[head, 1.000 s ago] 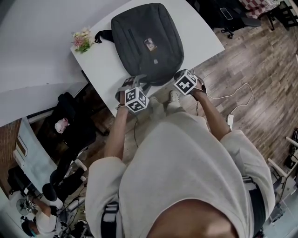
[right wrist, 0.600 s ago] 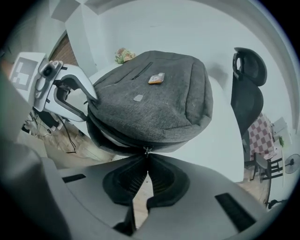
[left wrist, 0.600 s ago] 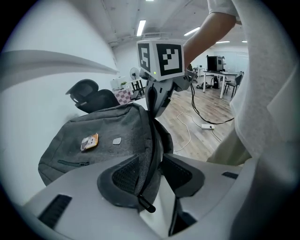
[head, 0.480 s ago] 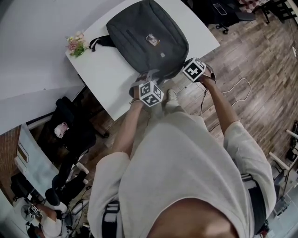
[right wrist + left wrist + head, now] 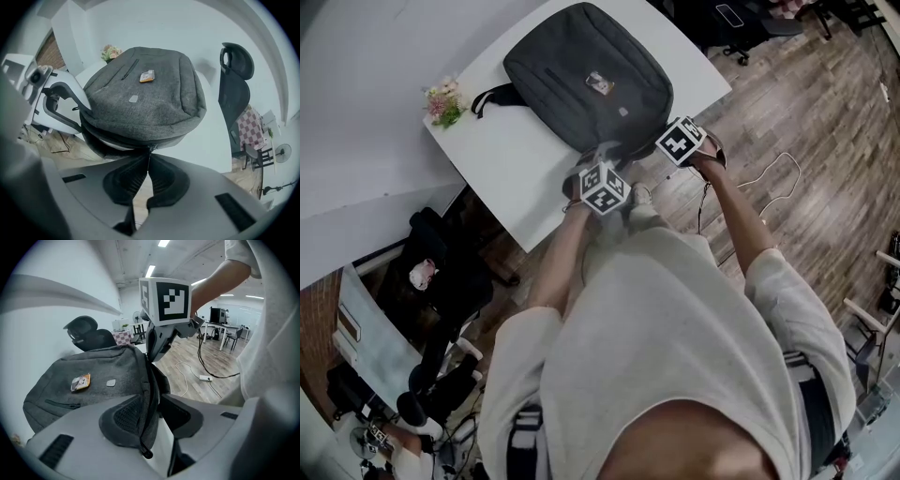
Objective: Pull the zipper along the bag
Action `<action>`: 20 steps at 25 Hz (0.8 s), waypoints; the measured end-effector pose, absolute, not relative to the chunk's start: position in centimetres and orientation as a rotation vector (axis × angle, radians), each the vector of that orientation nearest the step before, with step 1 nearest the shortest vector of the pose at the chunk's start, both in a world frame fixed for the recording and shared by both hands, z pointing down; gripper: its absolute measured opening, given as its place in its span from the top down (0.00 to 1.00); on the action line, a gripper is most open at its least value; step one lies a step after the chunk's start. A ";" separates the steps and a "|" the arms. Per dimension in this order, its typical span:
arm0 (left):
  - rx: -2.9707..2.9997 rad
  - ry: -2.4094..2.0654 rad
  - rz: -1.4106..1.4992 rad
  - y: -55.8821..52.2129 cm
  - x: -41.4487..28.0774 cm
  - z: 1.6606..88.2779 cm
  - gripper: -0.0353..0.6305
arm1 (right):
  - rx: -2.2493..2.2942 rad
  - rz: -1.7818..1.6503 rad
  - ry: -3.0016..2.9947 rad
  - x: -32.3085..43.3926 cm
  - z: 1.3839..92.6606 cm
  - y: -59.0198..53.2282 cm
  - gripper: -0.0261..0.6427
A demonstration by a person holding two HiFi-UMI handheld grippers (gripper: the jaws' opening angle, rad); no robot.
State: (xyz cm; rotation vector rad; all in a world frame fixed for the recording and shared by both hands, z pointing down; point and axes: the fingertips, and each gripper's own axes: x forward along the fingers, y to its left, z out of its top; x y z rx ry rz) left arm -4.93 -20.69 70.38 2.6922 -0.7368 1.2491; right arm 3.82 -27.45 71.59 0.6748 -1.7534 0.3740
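Slippage looms: right tongs [image 5: 149, 159] pinch the zipper pull [image 5: 150, 149] at their tips; left tongs [image 5: 154, 401] are closing round the edge of the bag [image 5: 145, 98], not yet clamped, so pulling now could drag it.

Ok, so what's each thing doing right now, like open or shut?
backpack: lying flat on the table, side partly unzipped.
zipper pull: pinched by the right gripper.
right gripper: fingers shut on the zipper pull.
left gripper: fingers closing around the backpack's edge, not yet pressing.
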 end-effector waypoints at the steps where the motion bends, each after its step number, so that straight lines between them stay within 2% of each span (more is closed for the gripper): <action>1: 2.687 -0.735 1.242 -20.7 -4.9 70.4 0.71 | 0.676 0.376 -1.753 3.7 71.5 -27.2 0.93; 20: 2.673 -0.676 1.186 -20.3 -5.1 70.7 0.72 | 0.617 0.483 -1.776 -1.6 72.3 -21.4 0.92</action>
